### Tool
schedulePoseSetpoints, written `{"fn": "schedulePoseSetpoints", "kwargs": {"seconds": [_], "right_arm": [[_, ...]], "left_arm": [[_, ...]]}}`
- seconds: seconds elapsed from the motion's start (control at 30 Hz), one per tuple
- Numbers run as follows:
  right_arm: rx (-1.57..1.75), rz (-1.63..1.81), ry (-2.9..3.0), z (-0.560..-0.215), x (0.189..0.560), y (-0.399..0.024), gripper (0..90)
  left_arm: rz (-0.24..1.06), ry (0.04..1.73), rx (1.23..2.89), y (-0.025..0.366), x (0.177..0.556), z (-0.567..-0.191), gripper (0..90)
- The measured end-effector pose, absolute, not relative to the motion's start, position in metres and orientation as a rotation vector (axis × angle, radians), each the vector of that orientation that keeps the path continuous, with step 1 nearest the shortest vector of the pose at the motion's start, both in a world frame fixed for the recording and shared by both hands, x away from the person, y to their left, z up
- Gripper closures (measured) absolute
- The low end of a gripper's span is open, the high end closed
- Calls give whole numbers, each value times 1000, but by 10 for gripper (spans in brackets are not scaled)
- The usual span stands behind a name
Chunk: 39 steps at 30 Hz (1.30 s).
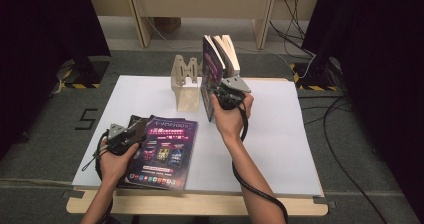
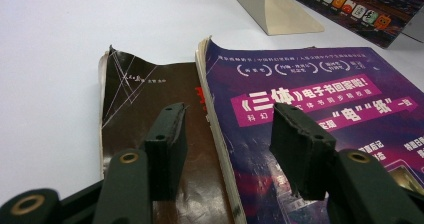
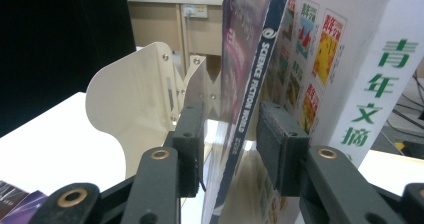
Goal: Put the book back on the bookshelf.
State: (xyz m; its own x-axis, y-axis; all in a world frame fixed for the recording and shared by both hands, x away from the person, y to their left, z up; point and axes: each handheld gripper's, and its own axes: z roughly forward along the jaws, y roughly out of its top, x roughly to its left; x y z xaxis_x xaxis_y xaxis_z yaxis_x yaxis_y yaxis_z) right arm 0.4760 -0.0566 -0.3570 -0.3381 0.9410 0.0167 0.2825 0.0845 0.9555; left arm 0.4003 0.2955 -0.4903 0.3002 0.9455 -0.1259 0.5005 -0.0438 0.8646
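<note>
Magazine (image 3: 240,104) stands upright between the right gripper's (image 3: 230,144) parted jaws, pads clear of both covers; bookend (image 3: 132,96) beyond braces the row. Left gripper (image 2: 227,139) rests wide apart over the flat purple magazine (image 2: 320,114), likely readying the next pick.

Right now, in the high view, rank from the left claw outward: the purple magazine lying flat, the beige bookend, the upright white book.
1. Purple magazine, flat, right beside the left claw.
2. Beige bookend, mid-table, farther back.
3. Upright white book, far side, beyond the right claw.
</note>
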Motion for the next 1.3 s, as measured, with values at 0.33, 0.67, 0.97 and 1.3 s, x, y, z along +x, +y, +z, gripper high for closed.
{"fn": "schedulePoseSetpoints", "kwargs": {"seconds": [0.33, 0.67, 0.97, 1.3], "right_arm": [[1224, 1296, 1752, -363, 468, -70, 637], [1244, 1305, 1839, -378, 455, -78, 634], [1290, 1287, 1919, -397, 446, -79, 634], [1333, 1269, 2005, -418, 444, -73, 630]], "left_arm": [[602, 1345, 1691, 297, 401, -492, 475], [574, 1351, 1709, 295, 402, -493, 477], [548, 1359, 1723, 295, 403, -494, 487], [519, 1364, 1741, 293, 403, -495, 496]]}}
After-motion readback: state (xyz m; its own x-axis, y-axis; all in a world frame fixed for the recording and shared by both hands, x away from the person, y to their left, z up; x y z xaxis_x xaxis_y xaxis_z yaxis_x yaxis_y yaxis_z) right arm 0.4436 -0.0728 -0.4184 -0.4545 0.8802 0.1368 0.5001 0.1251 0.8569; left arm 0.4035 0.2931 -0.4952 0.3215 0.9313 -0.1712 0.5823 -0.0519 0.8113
